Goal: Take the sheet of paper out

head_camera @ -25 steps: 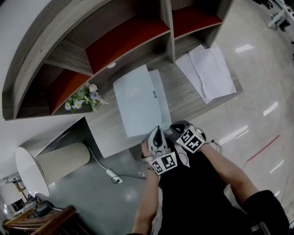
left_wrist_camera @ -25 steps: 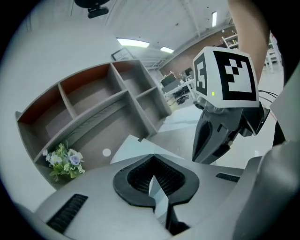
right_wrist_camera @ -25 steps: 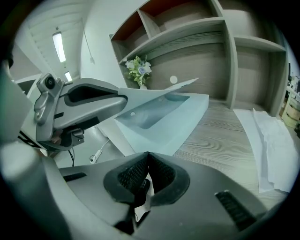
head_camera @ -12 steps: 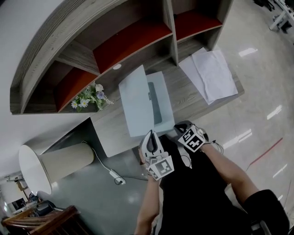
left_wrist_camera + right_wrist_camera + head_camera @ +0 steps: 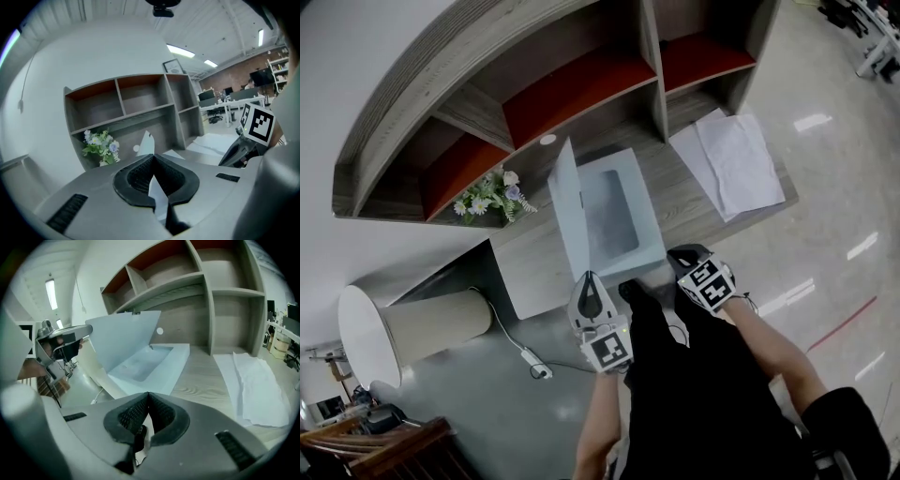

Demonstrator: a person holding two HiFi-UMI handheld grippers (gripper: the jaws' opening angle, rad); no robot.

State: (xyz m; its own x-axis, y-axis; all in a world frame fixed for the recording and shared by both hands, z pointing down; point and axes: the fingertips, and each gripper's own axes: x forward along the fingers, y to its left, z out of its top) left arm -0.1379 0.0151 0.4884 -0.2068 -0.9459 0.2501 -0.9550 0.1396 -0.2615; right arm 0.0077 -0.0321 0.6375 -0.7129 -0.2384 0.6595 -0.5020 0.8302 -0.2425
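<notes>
On the surface (image 5: 694, 202), the lid (image 5: 567, 202) of the scanner (image 5: 642, 253) is now raised almost upright, where a second earlier it lay flat. Its edge is pinched in the shut left hand-held gripper (image 5: 588, 279). The bed (image 5: 617, 220) is thus bared. The sheet is judged to lie there, but is not told apart from it. The right hand-held gripper (image 5: 682, 255) is closed and empty. The pinched edge is shown only in the left gripper view, and the bed's inside is best shown in the right gripper view.

Overhead ceiling strips (image 5: 181, 50) are supplying bright, even light. The polished floor (image 5: 834, 173) is throwing back hard glare patches. Shadows are falling soft, deepening only inside the shelf bays (image 5: 581, 80). Both gripper views are bending straight lines strongly and darkening to black at the corners. The left tongs (image 5: 152, 158) and right tongs (image 5: 148, 394) are rendering soft close to the lens.
</notes>
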